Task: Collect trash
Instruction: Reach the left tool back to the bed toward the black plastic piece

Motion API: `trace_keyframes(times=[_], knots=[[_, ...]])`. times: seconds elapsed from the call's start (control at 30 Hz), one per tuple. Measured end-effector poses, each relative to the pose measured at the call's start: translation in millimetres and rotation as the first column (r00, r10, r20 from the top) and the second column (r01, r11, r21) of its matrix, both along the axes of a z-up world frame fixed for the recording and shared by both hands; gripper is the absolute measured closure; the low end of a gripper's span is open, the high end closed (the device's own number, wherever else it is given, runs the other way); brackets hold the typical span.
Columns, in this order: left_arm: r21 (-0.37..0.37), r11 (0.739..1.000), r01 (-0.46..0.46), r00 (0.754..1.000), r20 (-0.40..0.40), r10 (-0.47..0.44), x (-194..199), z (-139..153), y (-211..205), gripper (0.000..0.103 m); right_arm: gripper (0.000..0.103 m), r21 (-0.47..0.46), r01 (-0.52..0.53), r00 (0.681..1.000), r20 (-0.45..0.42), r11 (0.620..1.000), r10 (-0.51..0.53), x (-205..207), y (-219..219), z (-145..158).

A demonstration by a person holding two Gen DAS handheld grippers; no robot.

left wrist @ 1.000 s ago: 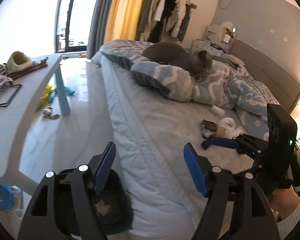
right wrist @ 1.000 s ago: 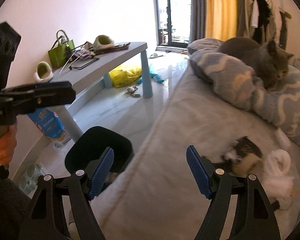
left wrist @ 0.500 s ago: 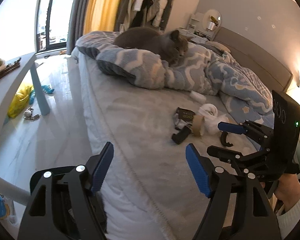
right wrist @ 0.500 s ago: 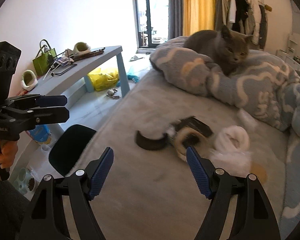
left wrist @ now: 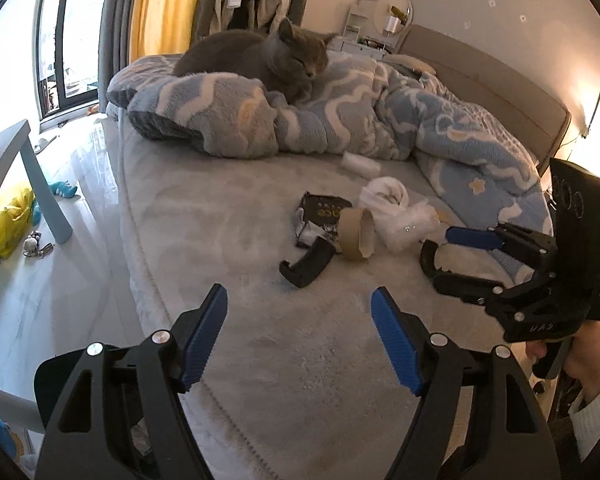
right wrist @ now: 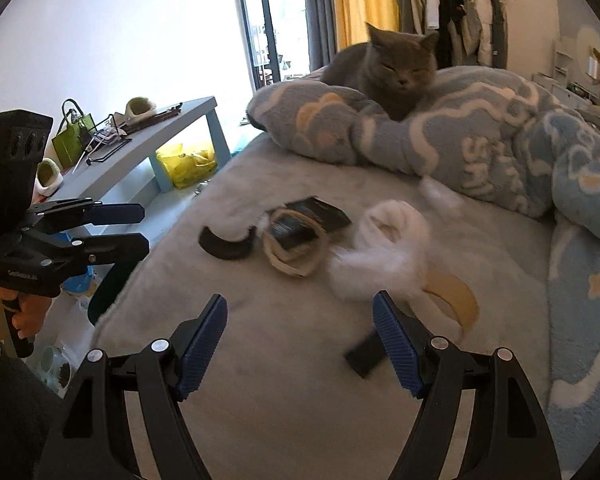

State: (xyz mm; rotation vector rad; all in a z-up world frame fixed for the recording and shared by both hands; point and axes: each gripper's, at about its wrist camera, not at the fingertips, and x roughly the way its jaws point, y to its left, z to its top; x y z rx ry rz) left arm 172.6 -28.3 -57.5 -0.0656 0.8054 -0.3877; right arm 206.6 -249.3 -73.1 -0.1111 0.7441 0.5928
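Grey bed sheet [left wrist: 228,216] carries the trash: a brown cardboard tape core [left wrist: 356,236], white crumpled plastic [left wrist: 404,220] and curved black scraps [left wrist: 306,266]. Left gripper [left wrist: 298,338] and right gripper [right wrist: 300,340] hover apart, empty. A careless closure could snag the fuzzy sheet or startle the grey cat [left wrist: 268,60].

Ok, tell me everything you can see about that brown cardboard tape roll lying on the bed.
The cardboard tape roll is a short, wide, light brown ring, hollow and bare of tape as far as shows. It rests on its curved side on the grey bed cover, its open end tipped toward the left gripper's camera. It leans against a black printed packet behind it, with a crumpled white wrapper to its right and a curved black plastic piece in front.
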Motion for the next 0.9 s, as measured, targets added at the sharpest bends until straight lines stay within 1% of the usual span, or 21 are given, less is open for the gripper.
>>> trace_keyframes(times=[0.23, 0.3, 0.37, 0.5, 0.7, 0.73, 0.8, 0.9], knots=[[0.019, 1.0, -0.016, 0.999, -0.042, 0.017, 11, -13, -8, 0.026, 0.027, -0.009, 0.011, 1.0, -0.005, 1.0, -0.011, -2, -16, -9], [0.017, 1.0, -0.014, 0.998, -0.058, 0.015, 13, -16, -11, 0.023, 0.027, -0.013, 0.006, 1.0, -0.011, 1.0, -0.006, -1, -18, -11], [0.018, 1.0, -0.012, 0.998, -0.059, 0.013, 15, -18, -15, 0.021, 0.027, -0.024, 0.006, 1.0, -0.018, 1.0, -0.006, 1, -18, -15], [0.02, 1.0, -0.007, 0.998, -0.056, 0.008, 19, -20, -20, 0.02, 0.027, -0.033, 0.02, 0.999, -0.037, 0.999, -0.021, 8, -23, -23], [0.022, 1.0, -0.002, 0.998, -0.057, 0.004, 30, -25, -26, 0.021, 0.027, 0.022, 0.03, 0.995, -0.099, 0.999, -0.028, 24, -35, -37], [0.021, 1.0, 0.0, 0.998, -0.058, 0.002, 31, -26, -26, 0.021, 0.027, 0.033, 0.027, 0.994, -0.108, 0.999, -0.024, 26, -36, -39], [0.018, 1.0, 0.006, 0.998, -0.059, -0.005, 35, -28, -28, 0.022, 0.032, 0.037, 0.023, 0.993, -0.116, 0.999, -0.019, 29, -37, -41], [0.023, 1.0, 0.013, 0.998, -0.058, -0.011, 41, -30, -30, 0.027, 0.035, 0.028, 0.01, 0.993, -0.116, 1.0, -0.007, 32, -36, -43]])
